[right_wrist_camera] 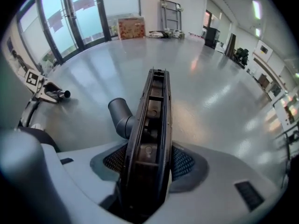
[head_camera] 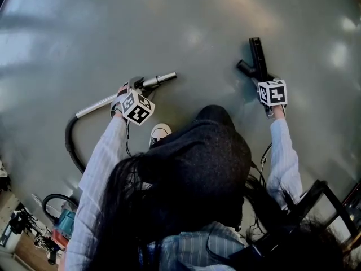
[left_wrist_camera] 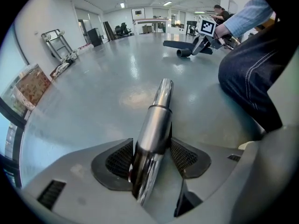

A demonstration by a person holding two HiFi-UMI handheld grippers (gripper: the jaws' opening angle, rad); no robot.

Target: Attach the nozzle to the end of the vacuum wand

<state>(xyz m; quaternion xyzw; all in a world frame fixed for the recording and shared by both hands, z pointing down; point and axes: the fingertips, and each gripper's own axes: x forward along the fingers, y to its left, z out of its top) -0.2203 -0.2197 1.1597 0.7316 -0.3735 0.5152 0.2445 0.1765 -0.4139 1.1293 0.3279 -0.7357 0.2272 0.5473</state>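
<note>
Chrome wand point(head_camera: 160, 79), tip bare — black nozzle point(head_camera: 258, 55) well apart.

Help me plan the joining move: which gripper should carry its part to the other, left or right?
Right, probably. The right gripper grips the short, loose nozzle, easy to carry. The left gripper clamps the wand, which trails a hose across the floor, so it should hold steady.

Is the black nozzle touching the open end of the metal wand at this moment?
Apart. The head view shows the wand's end at the left and the nozzle at the right, with bare floor between them.
</note>
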